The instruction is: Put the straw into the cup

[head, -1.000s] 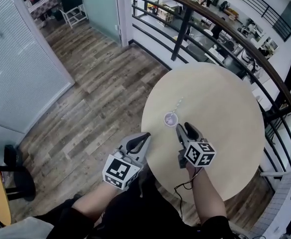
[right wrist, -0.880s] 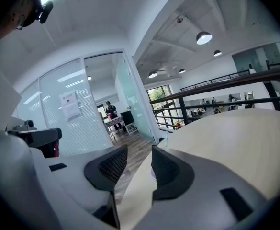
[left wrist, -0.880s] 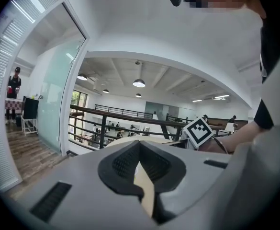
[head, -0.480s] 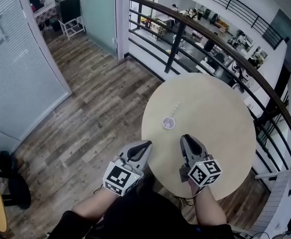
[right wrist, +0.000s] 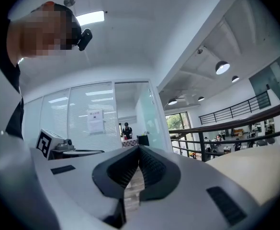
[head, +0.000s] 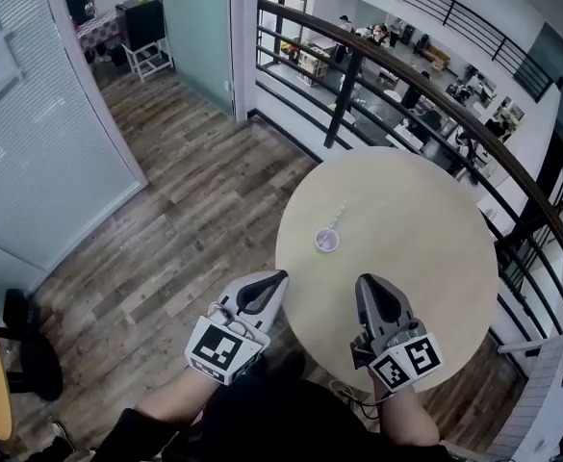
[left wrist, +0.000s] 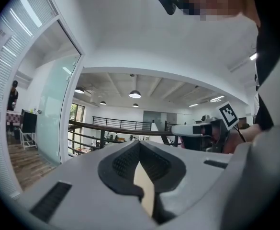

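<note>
On the table (head: 435,248), only head view shows the cup (head: 327,242).

The straw (head: 337,216) is a pale sliver, too small to tell if it's in the cup (head: 327,242). Both forearms (head: 161,418) run off the bottom edge.

No legible text; notice sheet (right wrist: 95,121) on glass partition (right wrist: 58,123) too small to read.
</note>
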